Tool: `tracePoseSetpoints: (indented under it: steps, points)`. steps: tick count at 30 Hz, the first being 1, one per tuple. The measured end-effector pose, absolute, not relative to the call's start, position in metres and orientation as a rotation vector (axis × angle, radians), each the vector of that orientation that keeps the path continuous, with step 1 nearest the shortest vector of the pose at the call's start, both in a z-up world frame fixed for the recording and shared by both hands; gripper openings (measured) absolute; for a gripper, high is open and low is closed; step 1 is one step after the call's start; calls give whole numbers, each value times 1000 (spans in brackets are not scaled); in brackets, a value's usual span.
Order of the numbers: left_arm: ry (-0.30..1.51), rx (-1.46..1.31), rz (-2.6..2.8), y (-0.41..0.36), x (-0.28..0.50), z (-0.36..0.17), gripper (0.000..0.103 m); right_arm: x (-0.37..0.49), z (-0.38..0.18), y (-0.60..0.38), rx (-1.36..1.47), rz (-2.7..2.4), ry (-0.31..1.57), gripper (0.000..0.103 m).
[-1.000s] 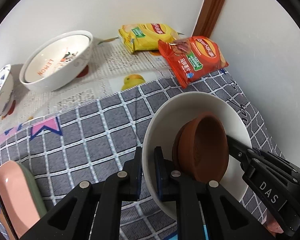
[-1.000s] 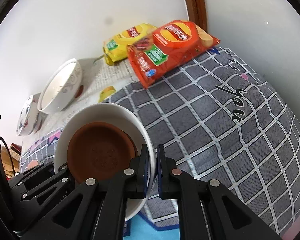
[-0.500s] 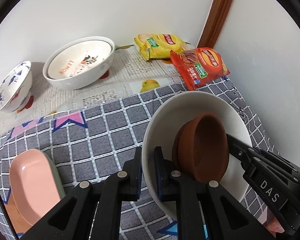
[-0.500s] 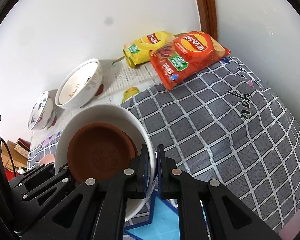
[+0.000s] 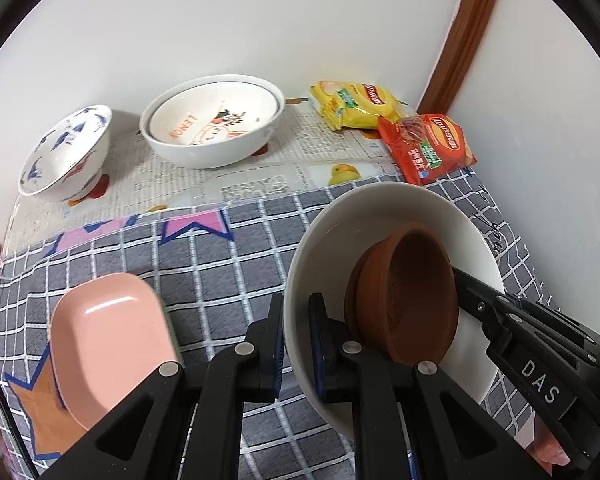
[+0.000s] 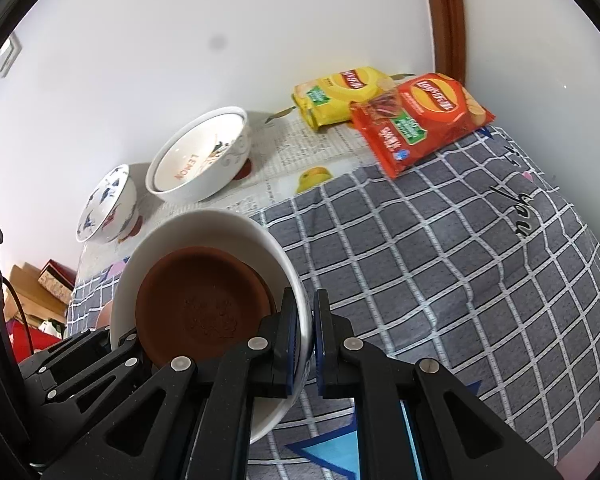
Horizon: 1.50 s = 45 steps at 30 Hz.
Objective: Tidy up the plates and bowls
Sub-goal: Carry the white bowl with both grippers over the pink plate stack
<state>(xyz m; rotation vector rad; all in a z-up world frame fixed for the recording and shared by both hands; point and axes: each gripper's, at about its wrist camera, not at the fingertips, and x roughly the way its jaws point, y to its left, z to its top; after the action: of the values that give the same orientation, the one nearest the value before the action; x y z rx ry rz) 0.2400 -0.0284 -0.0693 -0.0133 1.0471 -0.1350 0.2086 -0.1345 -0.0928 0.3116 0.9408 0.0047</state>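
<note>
Both grippers hold one white bowl [image 5: 384, 216] off the grey checked cloth, and a brown clay dish [image 5: 412, 296] lies tilted inside it. My left gripper [image 5: 296, 344] is shut on the bowl's near-left rim. My right gripper [image 6: 313, 332] is shut on the opposite rim; in the left wrist view the right gripper [image 5: 466, 286] reaches in from the lower right. In the right wrist view the white bowl [image 6: 204, 224] and brown dish [image 6: 200, 308] sit left of centre, with the left gripper [image 6: 126, 340] at the lower left.
A pink plate [image 5: 104, 344] lies on the cloth [image 5: 220, 264] at the near left. Against the wall stand a white "LEMON" bowl [image 5: 216, 128] nested in another and a blue-patterned bowl [image 5: 64, 152]. Yellow [image 5: 356, 104] and red [image 5: 432, 148] chip bags lie in the corner.
Both grippers have pulled back and up from the wall with the white bowl. More of the table, the blue-patterned bowl and the pink plate have come into view.
</note>
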Motion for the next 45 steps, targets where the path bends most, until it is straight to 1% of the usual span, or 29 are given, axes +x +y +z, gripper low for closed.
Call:
tracePoseSetpoints:
  steps: [16, 30, 45]
  points:
    - [1031, -73, -68, 34, 223, -66, 12, 210, -88, -71, 250, 72, 946, 8]
    - [1024, -128, -7, 92, 211, -68, 12, 213, -95, -15, 199, 131, 958, 8]
    - [1041, -182, 69, 146, 203, -86, 11, 225, -112, 45, 156, 204, 992, 8]
